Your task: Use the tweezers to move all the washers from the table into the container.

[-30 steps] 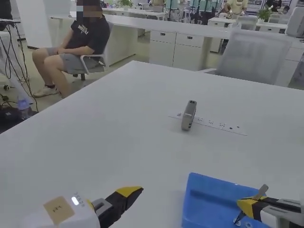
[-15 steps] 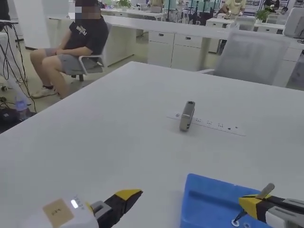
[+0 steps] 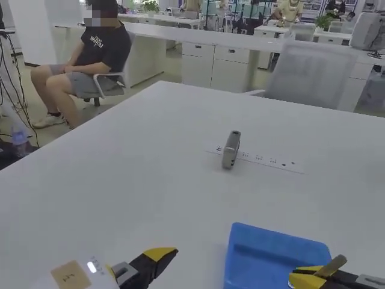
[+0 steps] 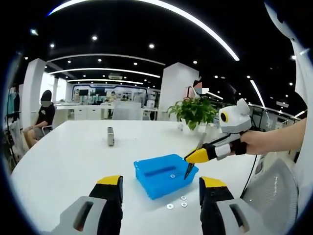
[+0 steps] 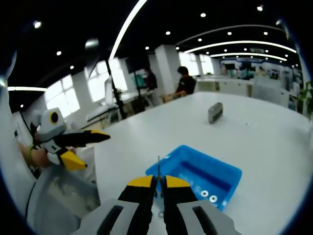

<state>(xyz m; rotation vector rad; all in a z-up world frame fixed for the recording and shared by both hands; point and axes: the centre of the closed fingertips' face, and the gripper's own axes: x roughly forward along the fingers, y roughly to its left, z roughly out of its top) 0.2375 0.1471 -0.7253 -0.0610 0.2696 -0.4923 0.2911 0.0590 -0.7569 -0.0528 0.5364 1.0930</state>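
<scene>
Washers (image 4: 169, 206) are tiny, flat, slick — tweezers (image 5: 158, 169) should nip an edge; right gripper (image 5: 157, 182) pinches tweezers, left gripper (image 4: 161, 181) spread, empty

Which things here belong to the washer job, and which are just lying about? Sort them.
Job: blue plastic container; small metal washers on the table; thin metal tweezers, clamped in the right gripper; left gripper, open.
Lying about: grey oblong device on the table; green potted plant; grey office chair.
</scene>
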